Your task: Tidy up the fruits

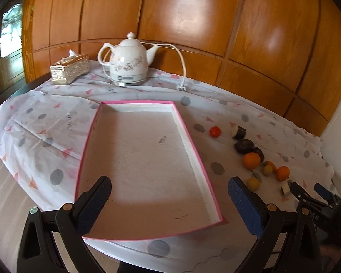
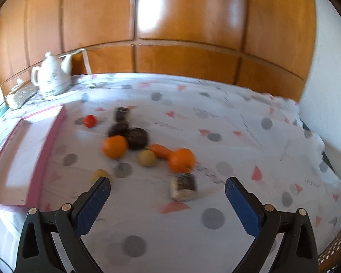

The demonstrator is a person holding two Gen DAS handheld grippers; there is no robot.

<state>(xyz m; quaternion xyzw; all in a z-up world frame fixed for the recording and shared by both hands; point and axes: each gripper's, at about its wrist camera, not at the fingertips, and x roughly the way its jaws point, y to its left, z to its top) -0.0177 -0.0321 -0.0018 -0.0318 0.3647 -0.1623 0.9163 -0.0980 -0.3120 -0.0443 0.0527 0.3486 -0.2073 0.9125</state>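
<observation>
Left hand-held gripper, jaws wide and holding nothing, hangs over the near end of a pink-edged tray. The tray is bare inside, with its long axis running away from the camera. Right hand-held gripper, also spread wide, hovers above the table near a dark roll piece. Oranges, a tomato and a carrot lie loose right of the tray.

Pink-rimmed tray — 2 orange fruits.

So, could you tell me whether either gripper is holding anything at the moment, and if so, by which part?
Nothing is held. The left gripper is open above the pink tray, and the right gripper is open over the tablecloth, short of the fruits.
</observation>
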